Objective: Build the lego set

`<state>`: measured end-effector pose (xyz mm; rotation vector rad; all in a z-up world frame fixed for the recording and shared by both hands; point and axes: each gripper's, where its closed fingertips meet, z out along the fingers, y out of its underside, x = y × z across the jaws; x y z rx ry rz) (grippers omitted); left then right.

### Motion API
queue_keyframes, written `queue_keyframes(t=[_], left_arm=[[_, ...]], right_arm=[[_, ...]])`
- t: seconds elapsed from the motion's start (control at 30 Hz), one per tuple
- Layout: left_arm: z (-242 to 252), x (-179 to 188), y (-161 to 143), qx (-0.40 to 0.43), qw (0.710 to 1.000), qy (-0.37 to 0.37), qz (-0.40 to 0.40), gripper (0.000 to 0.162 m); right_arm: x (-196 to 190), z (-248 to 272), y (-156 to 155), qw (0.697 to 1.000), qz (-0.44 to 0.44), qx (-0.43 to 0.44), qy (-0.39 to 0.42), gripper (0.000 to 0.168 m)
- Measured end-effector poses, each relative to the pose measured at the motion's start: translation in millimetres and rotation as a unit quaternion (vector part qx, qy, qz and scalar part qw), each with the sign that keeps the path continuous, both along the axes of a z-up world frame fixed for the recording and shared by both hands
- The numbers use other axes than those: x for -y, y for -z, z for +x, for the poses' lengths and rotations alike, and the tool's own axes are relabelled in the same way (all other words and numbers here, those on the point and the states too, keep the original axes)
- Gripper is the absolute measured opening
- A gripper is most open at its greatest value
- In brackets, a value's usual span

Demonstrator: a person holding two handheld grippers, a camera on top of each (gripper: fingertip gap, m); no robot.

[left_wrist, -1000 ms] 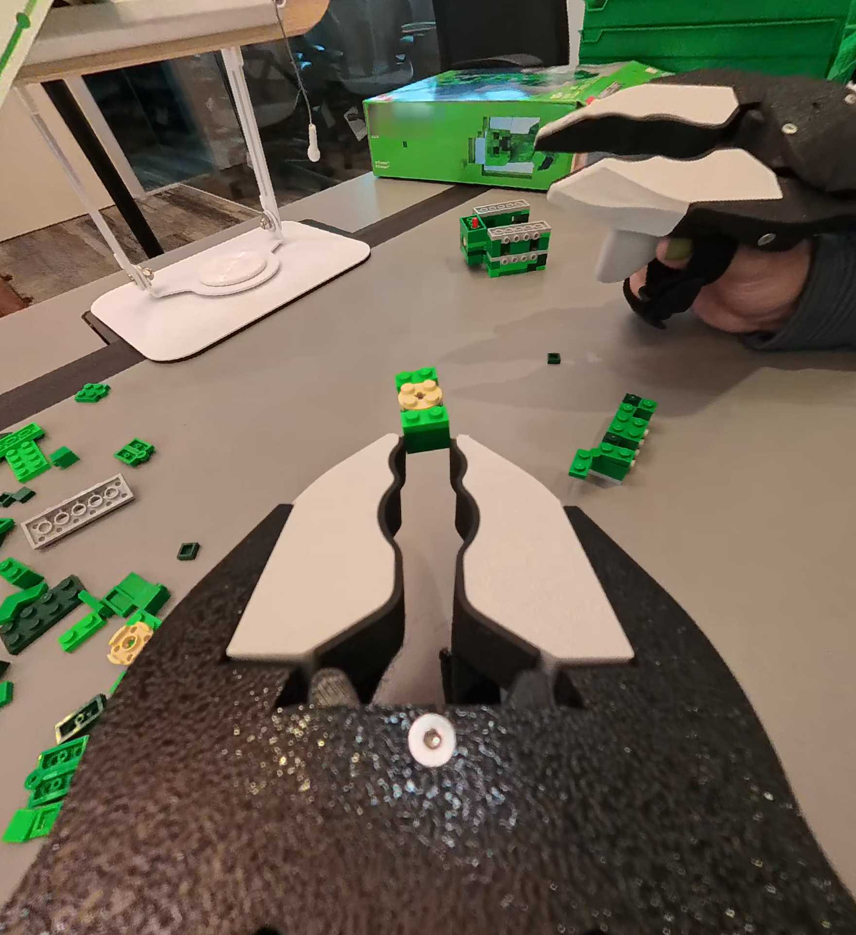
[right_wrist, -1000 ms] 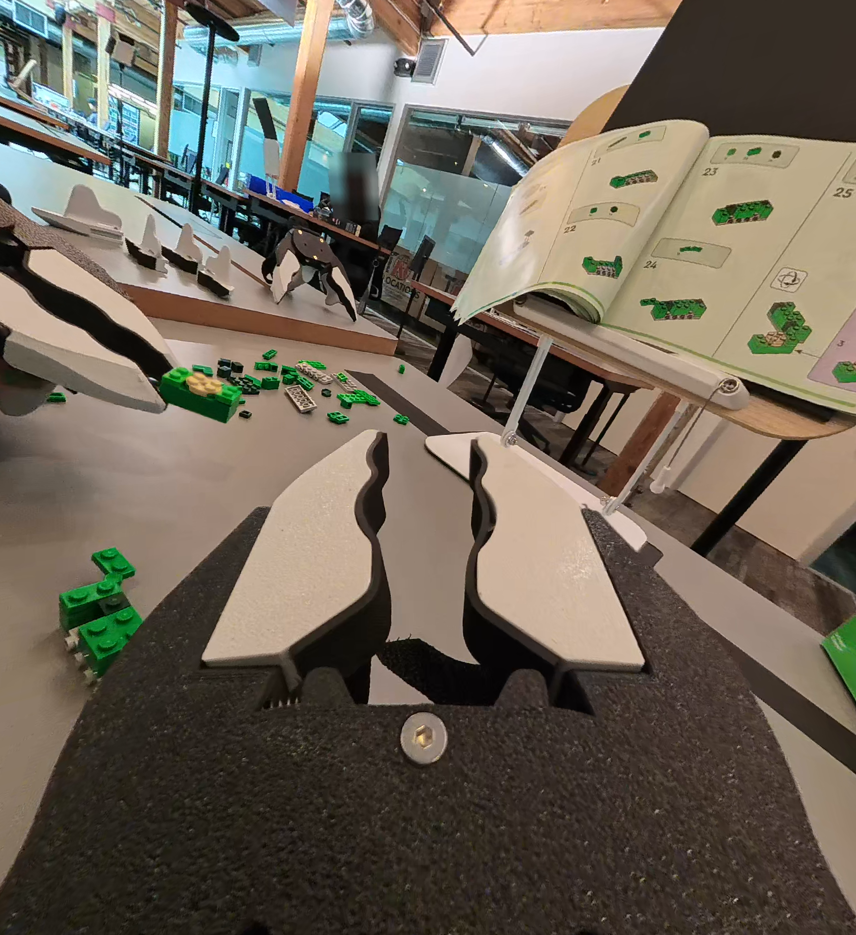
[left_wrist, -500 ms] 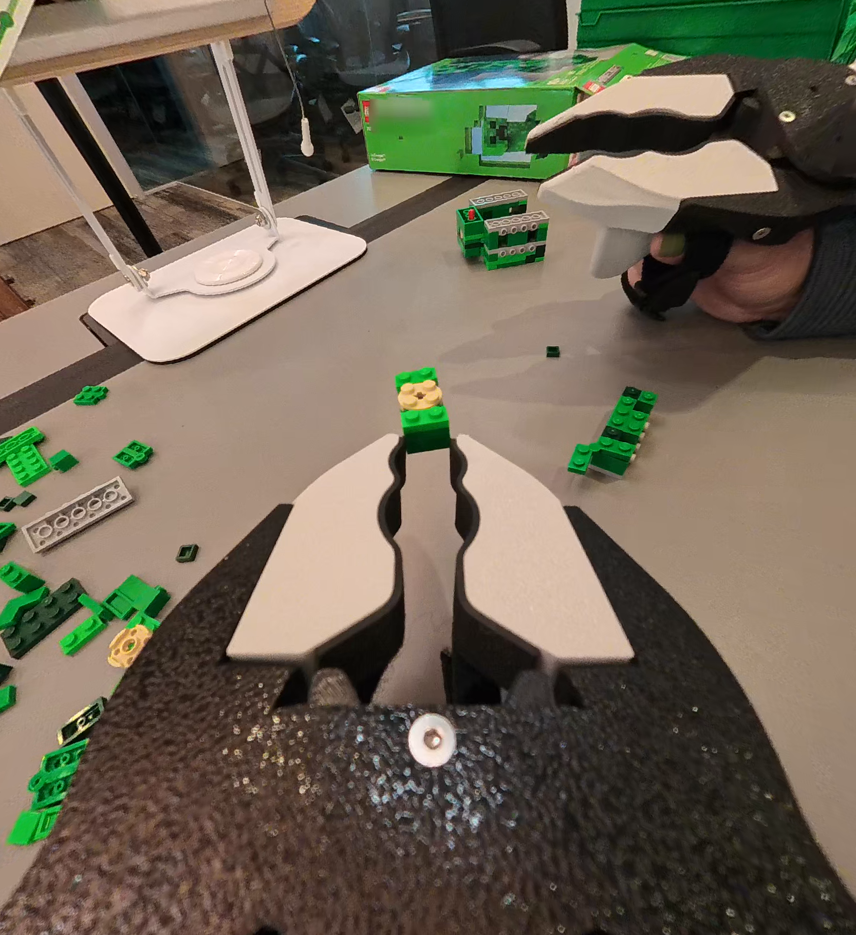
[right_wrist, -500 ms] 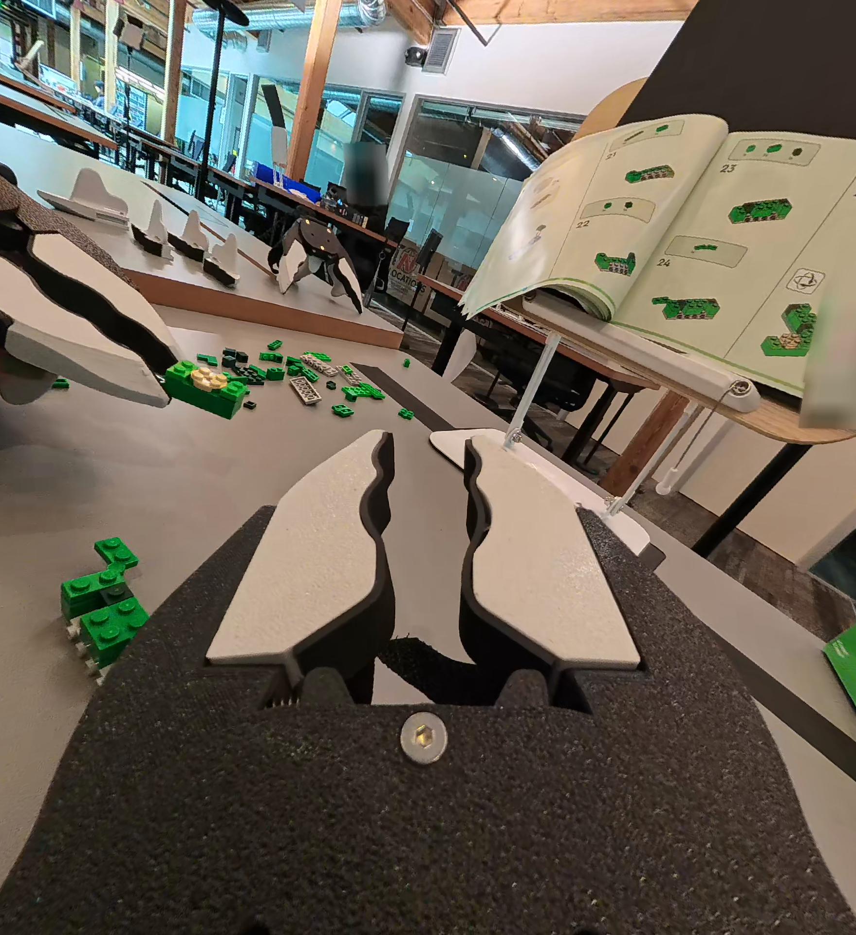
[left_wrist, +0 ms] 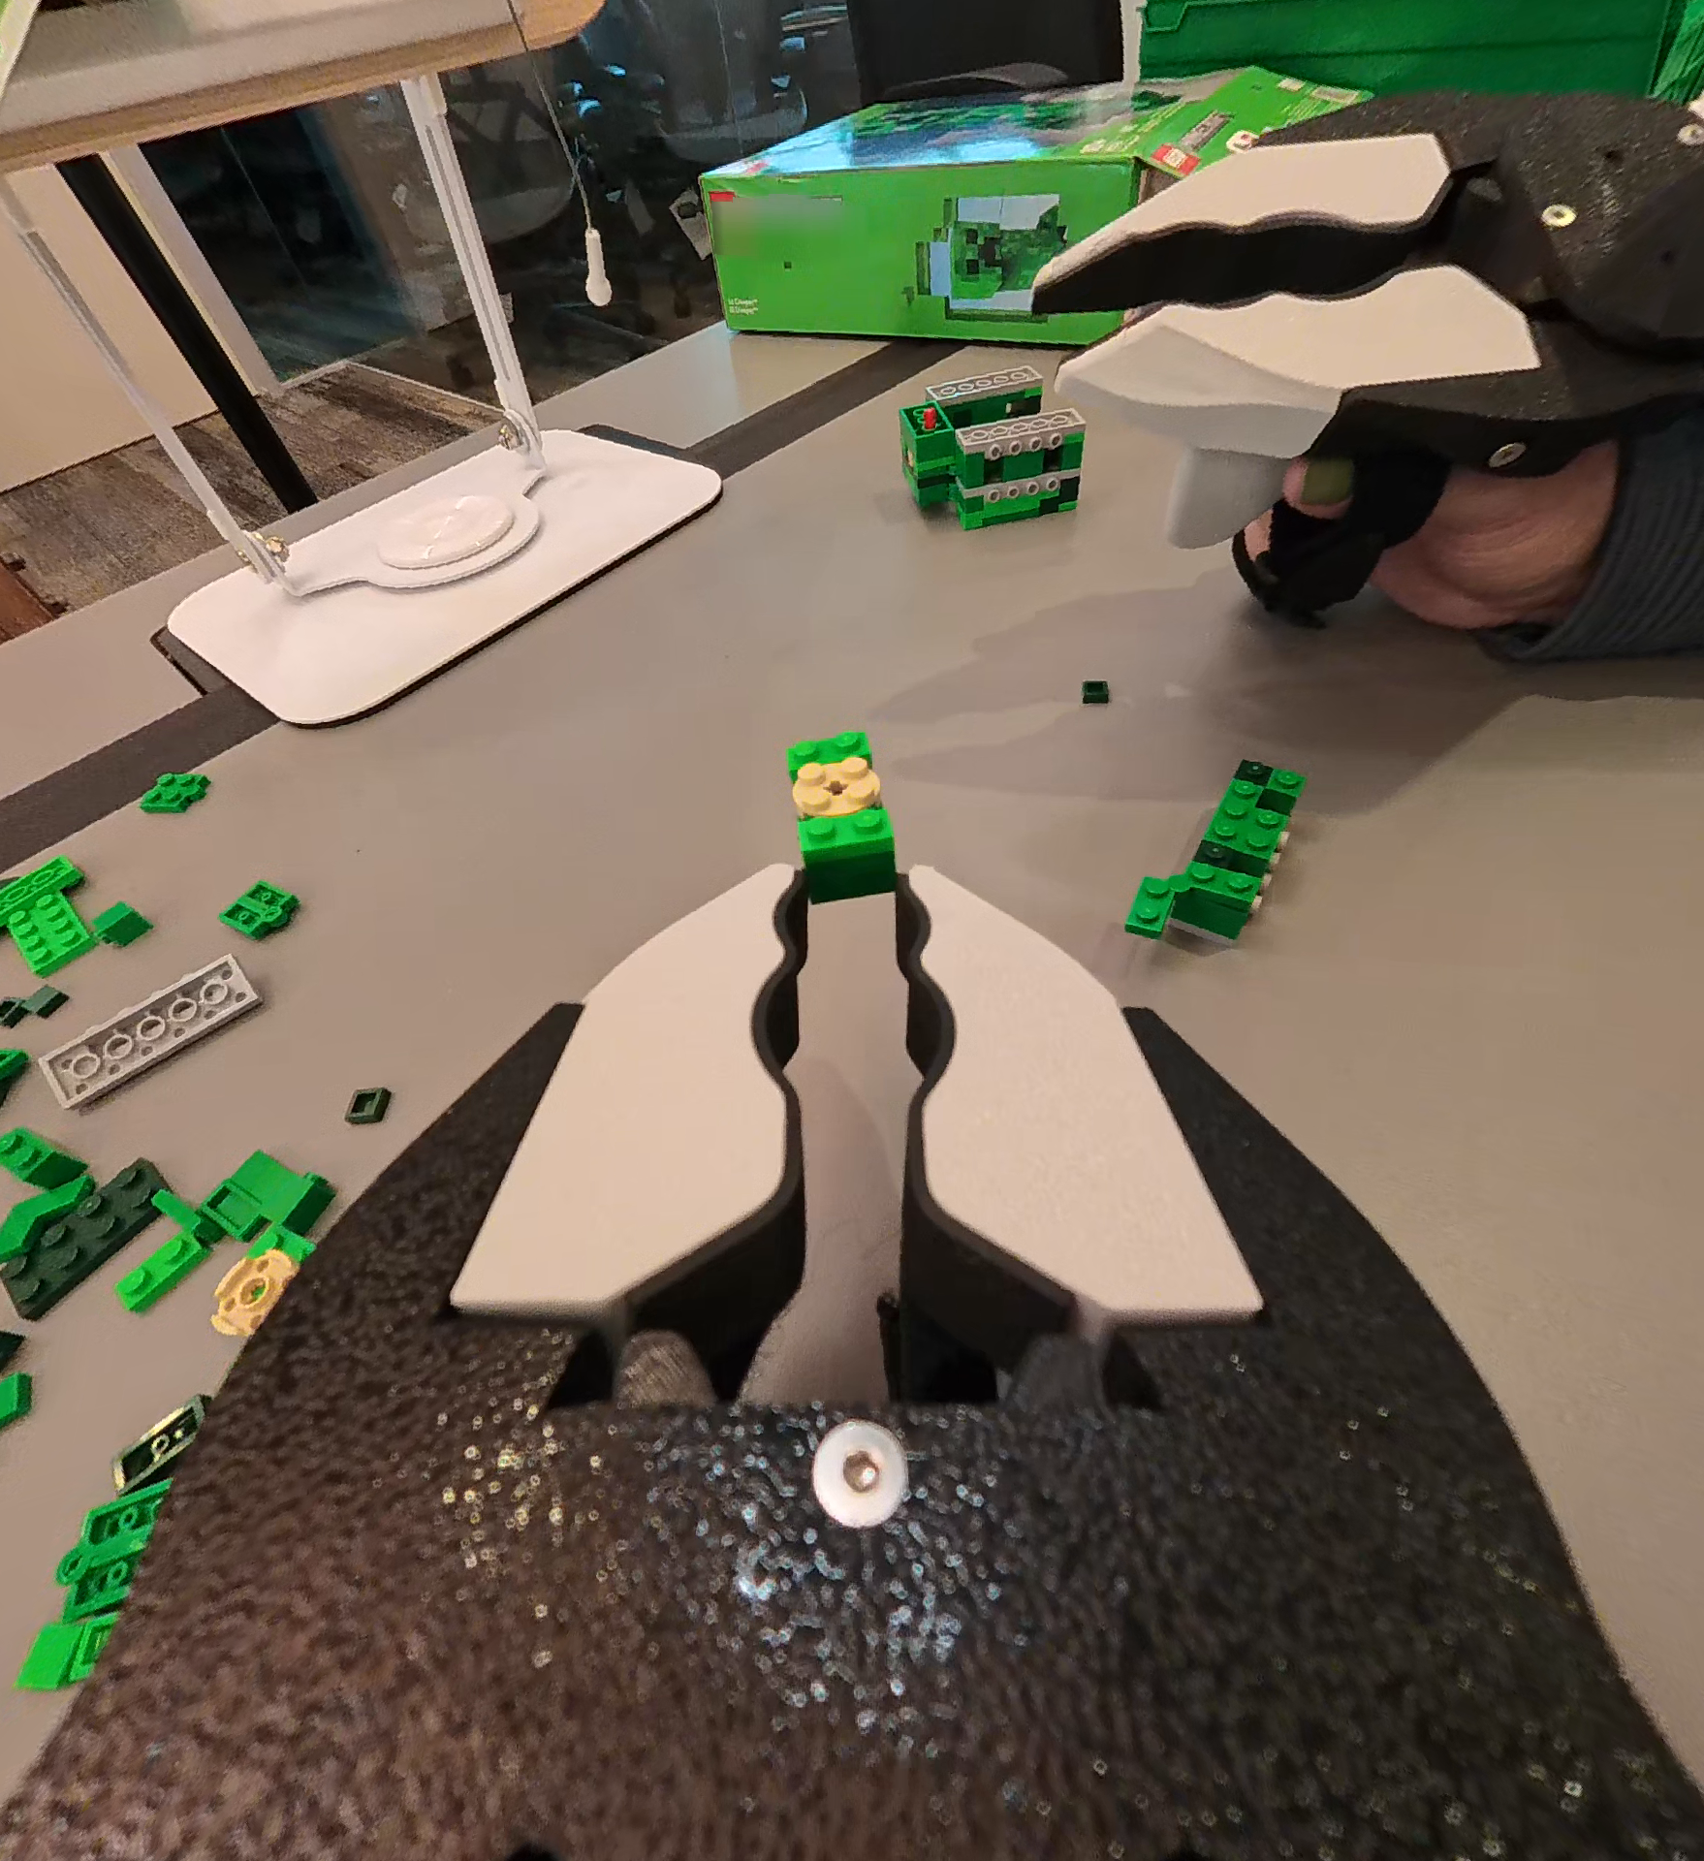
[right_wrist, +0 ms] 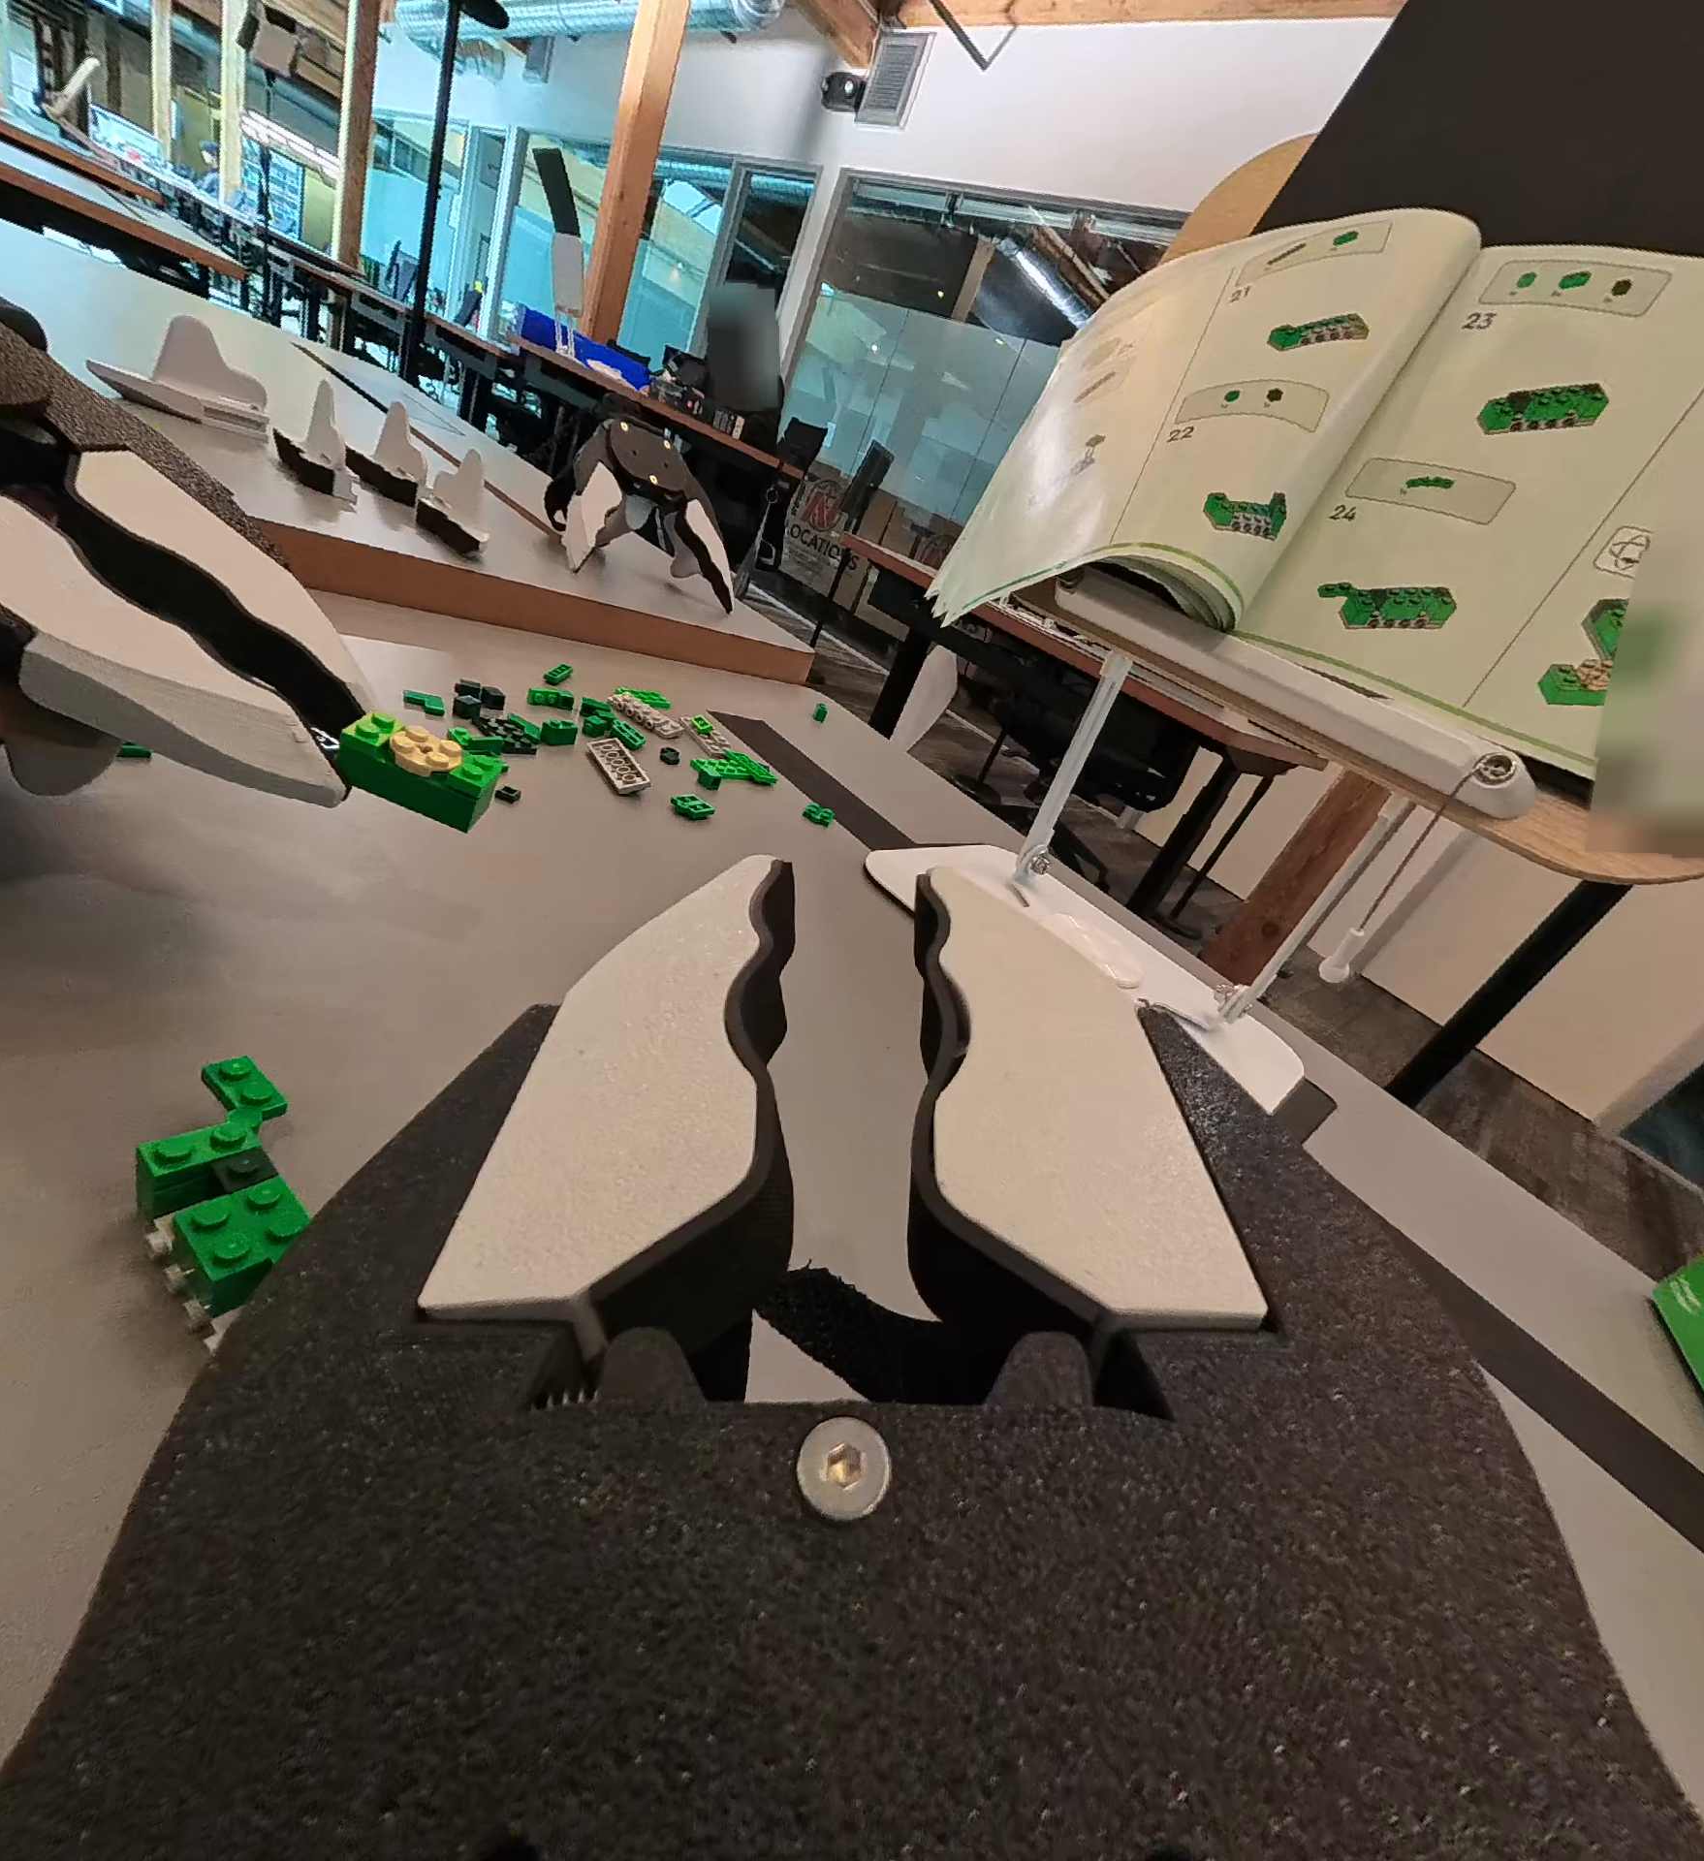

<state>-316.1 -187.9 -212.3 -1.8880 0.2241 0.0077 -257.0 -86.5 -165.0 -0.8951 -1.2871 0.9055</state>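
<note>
In the lower middle of the left wrist view, the left tongs (left_wrist: 850, 886) pinch the near end of a small green brick assembly (left_wrist: 840, 821) topped by a tan round plate, holding it above the grey surface (left_wrist: 626, 725); this grip is unchanged from a second ago. To its right a stepped green sub-build (left_wrist: 1216, 866) lies on the surface, with a tiny dark green tile (left_wrist: 1094, 691) beyond it. Loose green and grey pieces (left_wrist: 103, 1057) are scattered at the left edge. Farther up, a blocky green and grey build (left_wrist: 999, 453) stands before the green set box (left_wrist: 929, 252), both now a little lower in frame than before. At upper right the right tongs (left_wrist: 1049, 337) hover with a narrow gap, holding nothing. In the right wrist view the right tongs (right_wrist: 853, 886) show the same narrow empty gap, and the open instruction booklet (right_wrist: 1331, 433) on its white stand (right_wrist: 1080, 937) has shifted lower and looms larger.
</note>
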Motion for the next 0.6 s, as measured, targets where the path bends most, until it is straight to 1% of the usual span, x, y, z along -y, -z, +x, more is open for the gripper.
queue_keyframes(t=[0.6], left_arm=[[1.4, -0.2, 2.0, -0.005, 1.000, 0.004, -0.006, 0.016]], right_arm=[[2.6, -0.7, 2.6, 1.000, 0.001, 0.008, -0.006, 0.019]])
